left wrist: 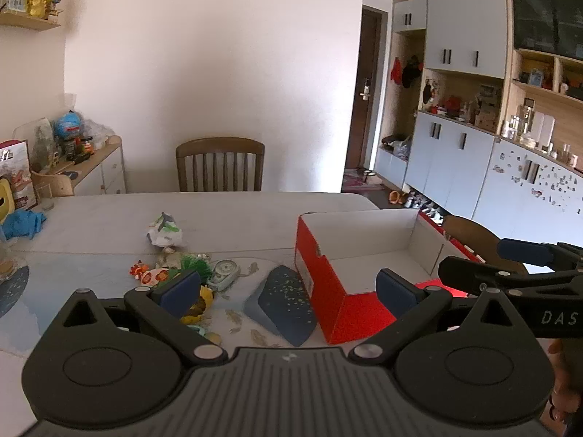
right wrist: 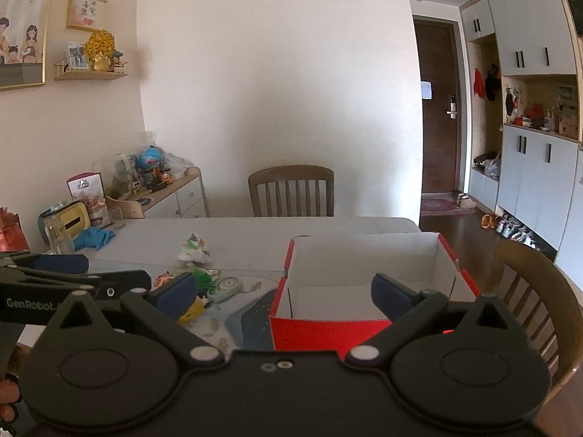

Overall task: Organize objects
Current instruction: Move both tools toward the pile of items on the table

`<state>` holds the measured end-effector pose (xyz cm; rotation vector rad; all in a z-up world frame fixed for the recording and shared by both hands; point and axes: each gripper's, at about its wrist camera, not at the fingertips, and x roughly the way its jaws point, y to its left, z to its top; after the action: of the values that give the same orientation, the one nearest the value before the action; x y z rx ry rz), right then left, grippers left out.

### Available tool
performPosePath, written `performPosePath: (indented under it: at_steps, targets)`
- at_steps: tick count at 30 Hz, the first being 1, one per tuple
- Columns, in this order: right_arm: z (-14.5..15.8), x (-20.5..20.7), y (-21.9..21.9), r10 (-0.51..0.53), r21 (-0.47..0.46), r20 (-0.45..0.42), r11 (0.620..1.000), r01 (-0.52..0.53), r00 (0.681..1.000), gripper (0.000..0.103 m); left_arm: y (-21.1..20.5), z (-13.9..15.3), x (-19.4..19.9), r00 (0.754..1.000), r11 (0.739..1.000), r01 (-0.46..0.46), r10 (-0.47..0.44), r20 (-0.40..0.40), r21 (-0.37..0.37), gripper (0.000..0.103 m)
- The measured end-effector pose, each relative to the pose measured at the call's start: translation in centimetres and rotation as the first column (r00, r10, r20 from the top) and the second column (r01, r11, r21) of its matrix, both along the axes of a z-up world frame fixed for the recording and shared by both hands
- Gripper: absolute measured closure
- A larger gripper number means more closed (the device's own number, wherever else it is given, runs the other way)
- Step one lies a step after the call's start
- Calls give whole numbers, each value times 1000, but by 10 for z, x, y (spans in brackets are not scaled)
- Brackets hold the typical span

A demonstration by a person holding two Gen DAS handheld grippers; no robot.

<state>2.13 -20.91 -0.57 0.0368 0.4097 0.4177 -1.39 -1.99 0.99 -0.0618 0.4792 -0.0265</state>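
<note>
A grey table [left wrist: 226, 215] fills mid-frame, with an open red box [left wrist: 339, 302] at lower right and a heap of small toys [left wrist: 182, 273] at lower left. The left gripper [left wrist: 288, 291] and the right gripper [right wrist: 282, 293] both hang wide apart, holding nothing.

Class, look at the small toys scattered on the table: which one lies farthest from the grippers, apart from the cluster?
The white crumpled toy with green markings. It sits alone farther back on the table, while the orange, green and yellow toys bunch together near the left gripper.
</note>
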Motion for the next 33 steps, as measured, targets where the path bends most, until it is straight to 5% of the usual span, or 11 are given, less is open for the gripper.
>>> performPosePath:
  at_steps: [21, 26, 33]
  targets:
    - [-16, 30, 69, 78, -35, -71, 996, -81, 994, 1, 77, -25, 33, 996, 995, -53, 47, -79, -80, 0]
    - [-23, 44, 92, 101, -50, -123, 993, -108, 987, 1, 102, -35, 38, 988, 990, -141, 140, -67, -14, 0]
    - [-43, 65, 128, 156, -91, -209, 980, -178, 965, 1, 134, -72, 62, 975, 990, -136, 140, -175, 33, 0]
